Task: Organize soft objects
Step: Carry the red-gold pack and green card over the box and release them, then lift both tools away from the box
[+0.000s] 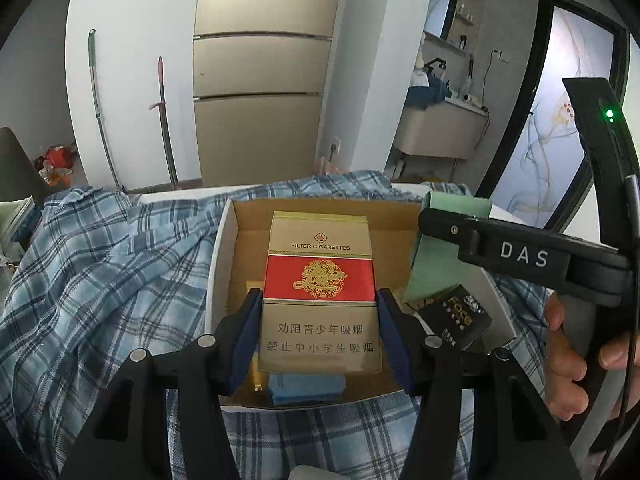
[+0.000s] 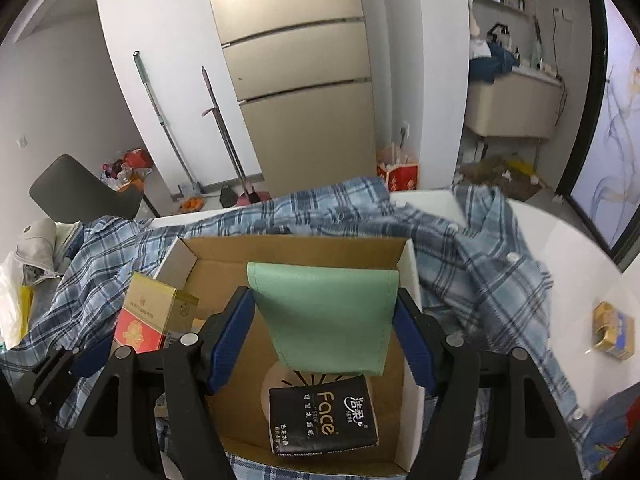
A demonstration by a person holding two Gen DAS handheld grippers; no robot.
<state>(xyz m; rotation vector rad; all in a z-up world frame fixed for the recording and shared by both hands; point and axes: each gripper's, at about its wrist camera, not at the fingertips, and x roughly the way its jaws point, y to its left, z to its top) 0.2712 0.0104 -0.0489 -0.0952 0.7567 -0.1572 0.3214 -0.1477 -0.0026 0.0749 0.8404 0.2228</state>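
Left gripper [image 1: 319,312] clamped on cigarette pack [image 1: 319,280]. Right gripper [image 2: 324,330] clamped on green pouch [image 2: 326,316], both over cardboard box [image 2: 408,412].

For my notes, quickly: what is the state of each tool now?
Left tool: closed on the gold-and-red cardboard cigarette pack.
Right tool: closed on the pale green flat pouch.
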